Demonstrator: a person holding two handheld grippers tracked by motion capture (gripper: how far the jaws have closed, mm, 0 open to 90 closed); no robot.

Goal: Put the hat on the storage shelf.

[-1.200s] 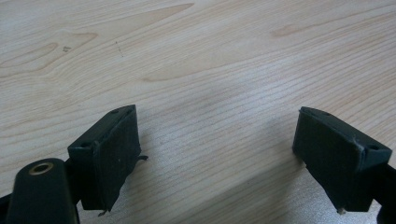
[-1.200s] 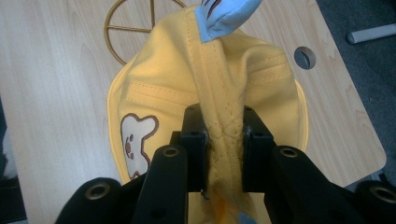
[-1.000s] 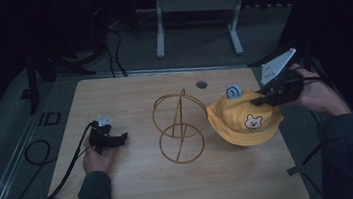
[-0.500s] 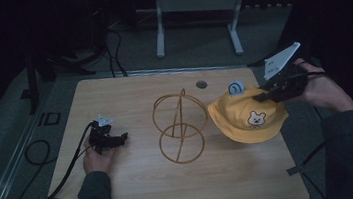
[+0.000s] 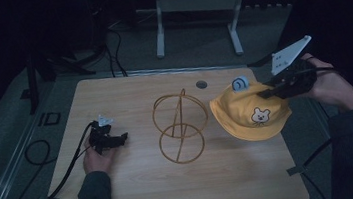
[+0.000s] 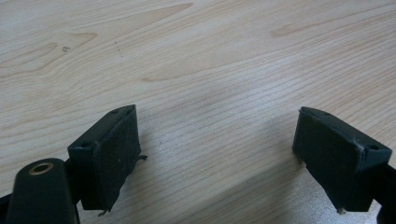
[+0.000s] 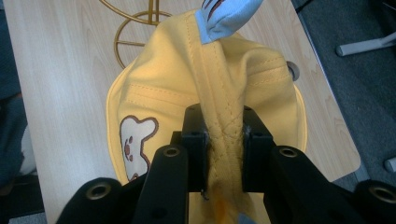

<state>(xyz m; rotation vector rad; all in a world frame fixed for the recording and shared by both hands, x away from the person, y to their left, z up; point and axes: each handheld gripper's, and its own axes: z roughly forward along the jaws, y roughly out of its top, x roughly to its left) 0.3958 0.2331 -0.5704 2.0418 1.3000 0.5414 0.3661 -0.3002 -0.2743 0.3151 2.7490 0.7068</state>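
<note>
The hat [image 5: 251,112] has been raised at its crown since a second ago; it is pinched at the top seam by the right gripper [image 7: 223,140] and hangs over the table's [image 5: 140,194] right side, the brim seemingly just off the wood. A transfer onto the wire stand [image 5: 180,126], just to its left, is judged probable. The left gripper [image 6: 219,154] rests on the table, jaws spread and empty. Nothing obstructs the path; snagging on the stand's rings is possible.

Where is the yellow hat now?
In the high view, the hat is at the table's right side, right of the wire stand, pinched by the right tool.
</note>
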